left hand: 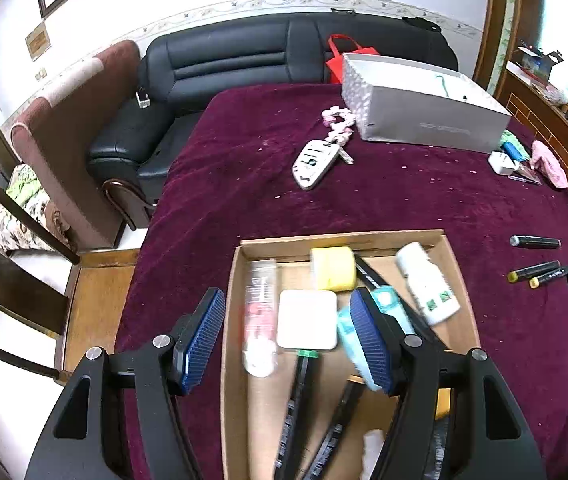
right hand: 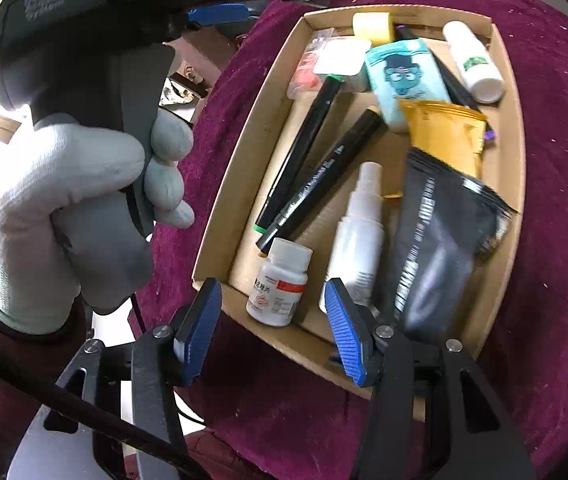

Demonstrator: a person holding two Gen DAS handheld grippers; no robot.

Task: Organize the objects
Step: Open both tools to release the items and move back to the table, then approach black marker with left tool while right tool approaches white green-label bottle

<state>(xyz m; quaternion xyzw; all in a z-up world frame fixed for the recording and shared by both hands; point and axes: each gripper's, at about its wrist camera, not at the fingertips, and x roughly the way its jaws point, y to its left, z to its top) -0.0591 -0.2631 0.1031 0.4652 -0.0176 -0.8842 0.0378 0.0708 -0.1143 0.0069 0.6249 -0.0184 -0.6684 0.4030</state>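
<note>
An open cardboard box (left hand: 233,320) sits on the purple tablecloth and holds several items. In it are a yellow block (left hand: 333,268), a white square case (left hand: 307,319), a teal pack (right hand: 400,72), two black markers (right hand: 316,168), a white pill bottle (right hand: 280,284), a spray bottle (right hand: 358,248), a gold pouch (right hand: 444,136) and a black pouch (right hand: 436,248). My left gripper (left hand: 287,298) hangs open above the box's middle with nothing between its pads. My right gripper (right hand: 272,286) stands open over the box's near edge, above the pill bottle and not touching it.
Outside the box lie a white car key (left hand: 314,162), three markers (left hand: 536,242), a white charger (left hand: 502,162) and a pink cloth (left hand: 550,164). A grey paper bag (left hand: 424,116) stands at the back. A black sofa (left hand: 244,64) is behind, and a gloved hand (right hand: 64,208) holds the left gripper.
</note>
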